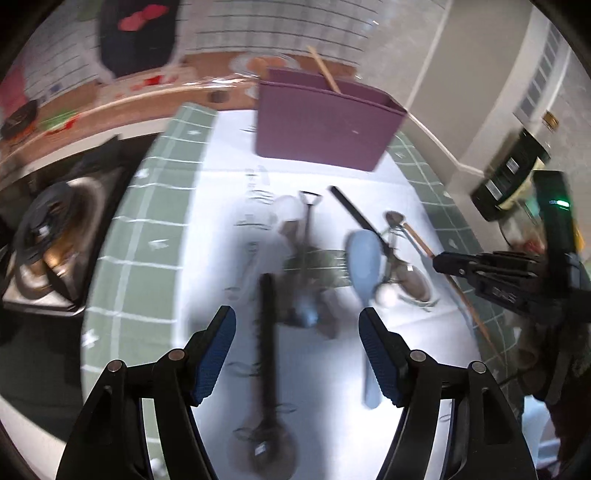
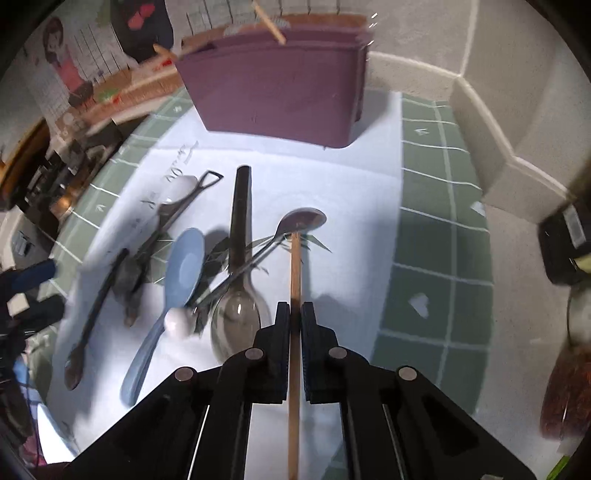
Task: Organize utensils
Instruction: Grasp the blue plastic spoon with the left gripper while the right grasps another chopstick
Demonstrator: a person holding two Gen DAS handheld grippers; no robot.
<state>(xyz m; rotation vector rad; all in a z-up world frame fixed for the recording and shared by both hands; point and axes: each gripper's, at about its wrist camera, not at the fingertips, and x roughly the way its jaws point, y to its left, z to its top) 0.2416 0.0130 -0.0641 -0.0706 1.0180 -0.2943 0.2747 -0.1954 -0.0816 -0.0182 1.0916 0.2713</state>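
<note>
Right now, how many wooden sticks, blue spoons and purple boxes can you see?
wooden stick: 2
blue spoon: 1
purple box: 1
Total: 4

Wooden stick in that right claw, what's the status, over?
Right claw shut on wooden stick. Left claw open, over utensil pile. Purple bin ahead, one stick already inside. Metal spoon touching the stick's tip.

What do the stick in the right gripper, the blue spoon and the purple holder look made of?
Stick in the right gripper: likely bamboo or wood, matte tan, thin and straight. Blue spoon: probably plastic or ceramic, smooth pale blue with a soft sheen. Purple holder: looks like matte plastic, uniform colour, rounded corners.
</note>
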